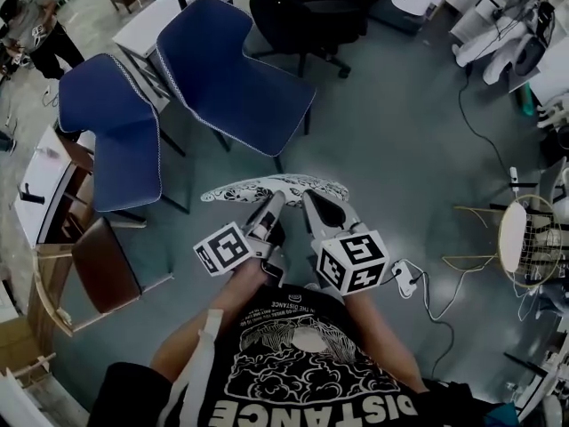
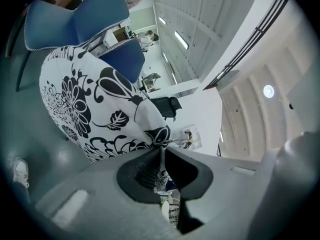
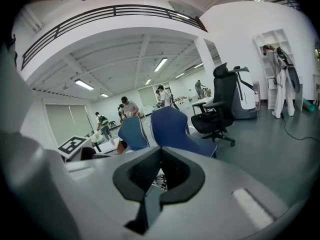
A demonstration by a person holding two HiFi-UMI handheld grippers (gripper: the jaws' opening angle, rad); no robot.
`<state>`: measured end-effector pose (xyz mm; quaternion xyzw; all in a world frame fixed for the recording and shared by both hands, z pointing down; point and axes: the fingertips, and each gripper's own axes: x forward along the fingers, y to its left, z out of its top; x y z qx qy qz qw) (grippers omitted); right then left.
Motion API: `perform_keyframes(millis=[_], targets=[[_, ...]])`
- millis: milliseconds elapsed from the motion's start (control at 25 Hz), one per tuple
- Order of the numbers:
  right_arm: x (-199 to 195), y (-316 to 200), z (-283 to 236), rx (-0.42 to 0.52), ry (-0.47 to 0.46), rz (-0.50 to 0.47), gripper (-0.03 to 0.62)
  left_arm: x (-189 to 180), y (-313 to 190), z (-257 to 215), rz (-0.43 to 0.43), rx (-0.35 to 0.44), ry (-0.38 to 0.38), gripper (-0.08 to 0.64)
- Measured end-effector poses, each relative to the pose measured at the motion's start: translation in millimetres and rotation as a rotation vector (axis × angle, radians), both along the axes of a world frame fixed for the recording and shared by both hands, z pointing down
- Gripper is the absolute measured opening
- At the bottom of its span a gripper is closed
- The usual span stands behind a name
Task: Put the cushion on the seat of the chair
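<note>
The cushion (image 1: pixel 274 188) is white with a black flower print and hangs above the grey floor, just in front of me. My left gripper (image 1: pixel 276 199) is shut on its near edge, and my right gripper (image 1: pixel 311 197) is shut on that same edge beside it. In the left gripper view the cushion (image 2: pixel 90 99) spreads out beyond the shut left gripper (image 2: pixel 161 146). In the right gripper view only a strip of the print shows under the shut right gripper (image 3: pixel 160 149). A blue chair (image 1: pixel 240 69) stands beyond the cushion, its seat bare; it shows again as the blue chair (image 3: pixel 175 129).
A second blue chair (image 1: pixel 116 132) stands to the left, with a brown wooden chair (image 1: pixel 98 269) nearer me. A black office chair (image 1: pixel 307 16) is behind. A wire stool (image 1: pixel 524 234) and a cabled power strip (image 1: pixel 404 278) lie right. A person (image 1: pixel 31 25) stands far left.
</note>
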<state>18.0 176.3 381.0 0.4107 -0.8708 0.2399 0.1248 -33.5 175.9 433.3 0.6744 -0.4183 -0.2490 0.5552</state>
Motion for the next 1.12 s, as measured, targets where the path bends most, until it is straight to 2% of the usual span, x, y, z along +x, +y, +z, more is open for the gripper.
perform_keyframes(millis=[560,840,1120], targets=[[-19.9,-24.2,4.2,0.016,0.033,0.044,-0.002,-18.9,-26.7,16.1,0.038,-0.012,0.046,0.029],[-35.8,-44.1,2.7,0.023,0.027,-0.004,-0.003,-25.0,-46.2,23.6,0.023,-0.03,0.04,0.029],[-27.3,-77.4,18.5,-0.015,0.004,-0.05,-0.003,-28.3,-74.8,33.3,-0.025,-0.044,0.015,0.031]])
